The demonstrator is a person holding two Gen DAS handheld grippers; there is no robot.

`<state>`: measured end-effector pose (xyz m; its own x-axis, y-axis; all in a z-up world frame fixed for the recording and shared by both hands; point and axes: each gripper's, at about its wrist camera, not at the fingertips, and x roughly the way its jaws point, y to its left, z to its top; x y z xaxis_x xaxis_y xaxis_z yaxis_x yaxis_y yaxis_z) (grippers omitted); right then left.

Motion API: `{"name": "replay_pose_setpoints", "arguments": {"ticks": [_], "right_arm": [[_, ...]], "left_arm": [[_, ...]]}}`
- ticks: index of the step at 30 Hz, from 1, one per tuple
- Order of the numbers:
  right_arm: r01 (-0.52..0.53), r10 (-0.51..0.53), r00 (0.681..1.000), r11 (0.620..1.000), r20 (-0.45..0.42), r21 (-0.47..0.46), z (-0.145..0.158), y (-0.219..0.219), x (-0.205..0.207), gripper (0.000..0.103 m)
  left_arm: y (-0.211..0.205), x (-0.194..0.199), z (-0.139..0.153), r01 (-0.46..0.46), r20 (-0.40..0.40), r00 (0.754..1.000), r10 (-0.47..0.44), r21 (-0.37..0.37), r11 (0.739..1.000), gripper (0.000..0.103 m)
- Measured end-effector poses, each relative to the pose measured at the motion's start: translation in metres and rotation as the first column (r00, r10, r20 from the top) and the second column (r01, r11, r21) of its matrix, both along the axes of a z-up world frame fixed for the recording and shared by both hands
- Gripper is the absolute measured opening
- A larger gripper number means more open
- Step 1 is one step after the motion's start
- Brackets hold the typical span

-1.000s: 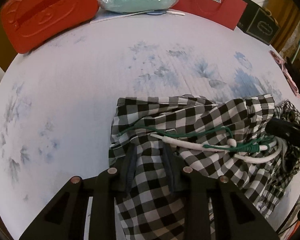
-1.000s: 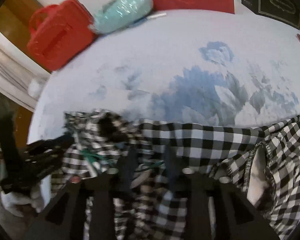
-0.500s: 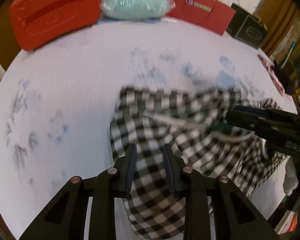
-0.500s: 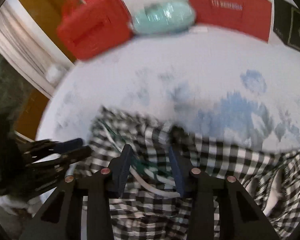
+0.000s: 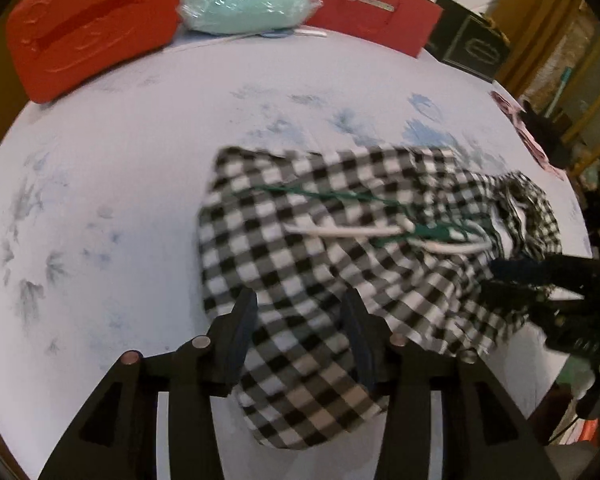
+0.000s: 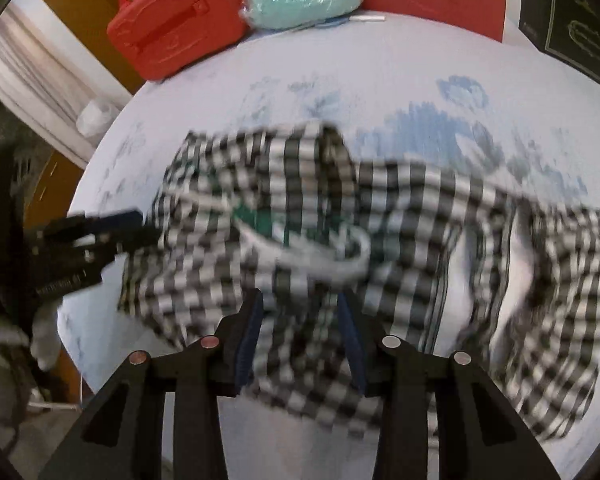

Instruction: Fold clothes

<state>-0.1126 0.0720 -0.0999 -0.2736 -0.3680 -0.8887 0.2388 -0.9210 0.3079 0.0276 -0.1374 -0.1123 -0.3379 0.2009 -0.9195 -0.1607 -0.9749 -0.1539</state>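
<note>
A red case (image 5: pixel 92 28) stands at the far left of the bench (image 5: pixel 112 184), then a mint bundle (image 5: pixel 248 8) and a red bag (image 5: pixel 372 12). The checked garment (image 5: pixel 320 248) lies crumpled mid-bench. The left gripper (image 5: pixel 300 320) and right gripper (image 6: pixel 300 324) both hover low over it — fingers spread, cloth between them, not pinched.

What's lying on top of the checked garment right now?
A green cord and a white cord lie tangled across the checked garment. Where they run under its folds is hidden.
</note>
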Motion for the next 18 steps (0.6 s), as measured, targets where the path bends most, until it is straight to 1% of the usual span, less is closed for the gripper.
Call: {"name": "replay_pose_setpoints", "arguments": {"ticks": [2,5,7,9,10,12,13,15,16,18], "right_arm": [[0.019,-0.019,0.998,1.0,0.059,-0.005,-0.016,0.001,0.004,0.039],[0.068,-0.062,0.995,0.996,0.084,-0.065,-0.02,0.014,0.014,0.04],[0.112,-0.108,0.993,0.988,0.043,-0.102,-0.005,0.031,0.026,0.04],[0.171,-0.173,0.985,0.98,-0.007,-0.106,0.011,0.054,0.037,0.042],[0.211,-0.215,0.976,0.972,-0.033,-0.104,0.019,0.068,0.043,0.045],[0.292,-0.3,0.952,0.95,-0.058,-0.108,0.028,0.096,0.052,0.047],[0.336,-0.343,0.937,0.936,-0.061,-0.103,0.03,0.111,0.056,0.047],[0.383,-0.388,0.92,0.921,-0.057,-0.074,0.029,0.132,0.062,0.047],[0.401,-0.403,0.913,0.915,-0.06,-0.05,0.028,0.139,0.065,0.047],[0.415,-0.416,0.907,0.909,-0.063,-0.03,0.022,0.142,0.066,0.046]], "left_arm": [[0.007,0.001,-0.017,0.021,0.043,0.999,-0.02,-0.037,0.999,0.045],[0.009,-0.002,-0.025,0.016,0.067,0.998,-0.013,-0.045,0.999,0.045],[0.009,-0.005,-0.015,0.005,0.058,0.998,-0.002,-0.044,0.999,0.045],[0.011,-0.005,0.003,0.016,0.009,1.0,-0.016,-0.022,1.0,0.045],[0.013,-0.006,0.011,0.024,-0.019,1.0,-0.024,-0.001,1.0,0.045],[0.019,-0.008,0.025,0.033,-0.064,0.998,-0.03,0.039,0.999,0.045],[0.022,-0.009,0.027,0.037,-0.073,0.997,-0.034,0.045,0.998,0.045],[0.03,-0.013,0.027,0.051,-0.082,0.996,-0.047,0.049,0.998,0.045],[0.035,-0.014,0.025,0.062,-0.076,0.995,-0.059,0.045,0.997,0.045],[0.041,-0.013,0.02,0.084,-0.064,0.995,-0.082,0.043,0.995,0.045]]}}
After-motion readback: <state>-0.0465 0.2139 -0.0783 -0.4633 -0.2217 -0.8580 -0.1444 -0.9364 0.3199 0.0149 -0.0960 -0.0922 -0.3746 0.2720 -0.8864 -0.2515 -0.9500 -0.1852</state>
